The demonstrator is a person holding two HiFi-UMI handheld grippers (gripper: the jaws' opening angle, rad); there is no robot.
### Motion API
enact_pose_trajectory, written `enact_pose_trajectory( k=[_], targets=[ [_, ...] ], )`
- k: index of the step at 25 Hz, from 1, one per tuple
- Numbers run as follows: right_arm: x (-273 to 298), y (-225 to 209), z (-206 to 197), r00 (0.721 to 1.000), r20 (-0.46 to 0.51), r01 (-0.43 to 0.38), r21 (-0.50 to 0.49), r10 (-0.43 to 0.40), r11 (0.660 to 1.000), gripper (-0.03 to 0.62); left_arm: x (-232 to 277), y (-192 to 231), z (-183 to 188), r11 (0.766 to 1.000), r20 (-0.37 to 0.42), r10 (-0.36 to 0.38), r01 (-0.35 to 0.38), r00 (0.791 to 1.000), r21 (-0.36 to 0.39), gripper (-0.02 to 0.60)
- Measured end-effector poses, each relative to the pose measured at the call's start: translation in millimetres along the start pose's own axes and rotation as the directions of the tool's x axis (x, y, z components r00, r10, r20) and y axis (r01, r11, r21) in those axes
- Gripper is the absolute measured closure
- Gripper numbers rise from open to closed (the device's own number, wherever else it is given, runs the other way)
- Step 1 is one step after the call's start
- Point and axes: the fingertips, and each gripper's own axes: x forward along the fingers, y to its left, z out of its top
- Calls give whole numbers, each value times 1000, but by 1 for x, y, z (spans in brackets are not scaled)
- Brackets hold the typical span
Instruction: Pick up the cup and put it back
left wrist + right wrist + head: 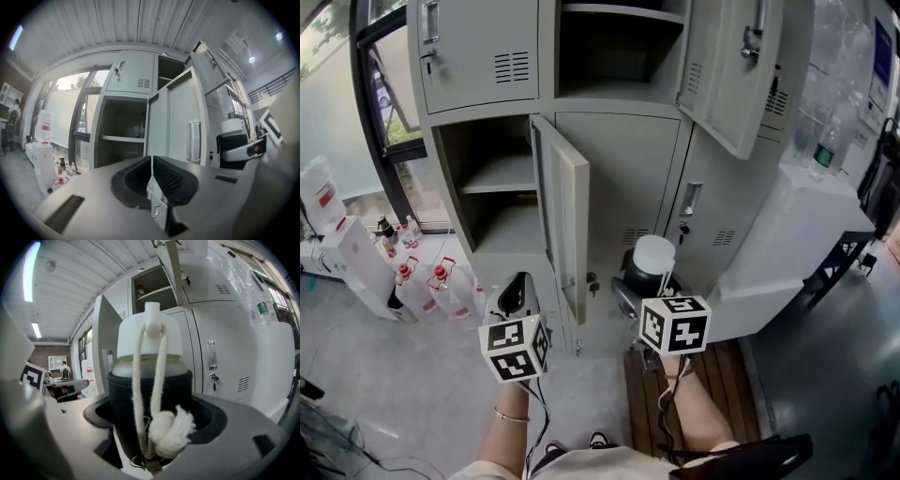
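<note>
The cup [179, 391], dark-sleeved with a white lid and a knotted white cord, is clamped between the jaws of the right claw [643, 285] and held in the air before grey lockers [478, 56]. In the head view, the left claw [151, 181] is seen at 9 o'clock from the cup, its jaws pressed together with nothing between them. An open locker door [567, 220] stands at 10 o'clock.

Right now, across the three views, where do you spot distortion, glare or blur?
Left gripper view: fisheye, the locker door bows, dark ring round the picture. Right gripper view: same ring; the cup looms, its tassel slightly soft. Head view: the window is washed out by daylight.
</note>
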Motion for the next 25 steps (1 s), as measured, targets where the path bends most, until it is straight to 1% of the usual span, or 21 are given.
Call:
enact_pose_trajectory(
  k=[5, 7, 10, 13, 17, 21, 25],
  targets=[
    [-10, 12, -5, 1000, 4, 13, 8, -13, 1000, 181, -14, 9, 6, 1000, 17, -8, 8, 1000, 10, 565],
    [-18, 18, -7, 999, 12, 32, 15, -33, 999, 181, -21, 14, 9, 1000, 24, -20, 19, 1000, 17, 565],
    [-31, 30, -12, 998, 15, 66, 32, -66, 997, 180, -34, 26, 7, 999, 15, -39, 38, 999, 27, 565],
    [-43, 44, -17, 995, 11, 95, 32, -95, 995, 181, -43, 40, 2, 999, 5, -52, 52, 999, 16, 565],
    [-54, 66, -25, 994, 2, 113, 25, -114, 993, 180, -57, 58, -3, 998, 0, -61, 61, 998, -5, 565],
    [-57, 90, -30, 994, -3, 109, 21, -109, 994, 181, -74, 76, -2, 998, 9, -54, 54, 998, -11, 565],
    [-53, 119, -29, 997, 2, 79, 12, -79, 997, 180, -88, 101, 0, 999, 13, -32, 32, 999, 2, 565]
  ],
)
